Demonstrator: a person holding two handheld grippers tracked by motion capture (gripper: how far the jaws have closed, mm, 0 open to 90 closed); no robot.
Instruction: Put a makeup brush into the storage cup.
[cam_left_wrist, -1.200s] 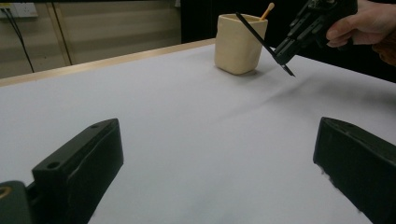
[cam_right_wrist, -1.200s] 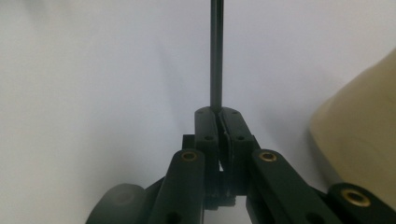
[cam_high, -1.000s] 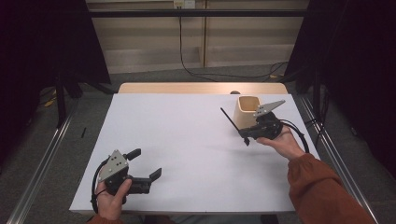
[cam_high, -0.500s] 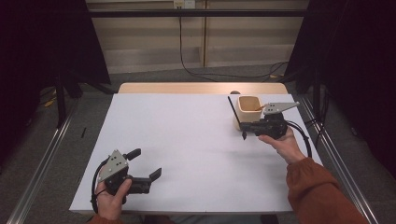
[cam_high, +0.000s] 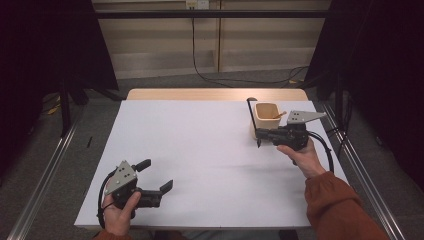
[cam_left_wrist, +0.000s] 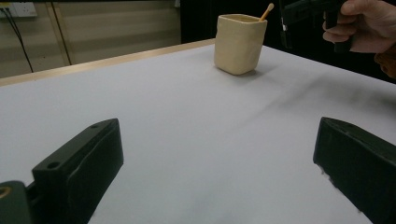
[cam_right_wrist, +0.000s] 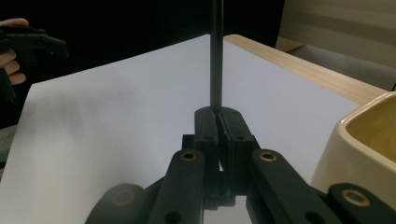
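White table (cam_high: 210, 150) fills the scene; at two o'clock, the right gripper (cam_high: 259, 136) is clenched on a thin black stick (cam_high: 252, 117) just beside the cream cup (cam_high: 265, 118). At seven o'clock, the left gripper (cam_high: 156, 176) rests released, holding nothing.

No writing, label, brand, number or sign could be read in any of the views; the cream cup (cam_left_wrist: 239, 43) bore no print on its walls; the white table cover (cam_high: 200, 150) was blank; the grey plate (cam_high: 303, 117) on the right gripper (cam_high: 258, 136) showed holes, no letters.
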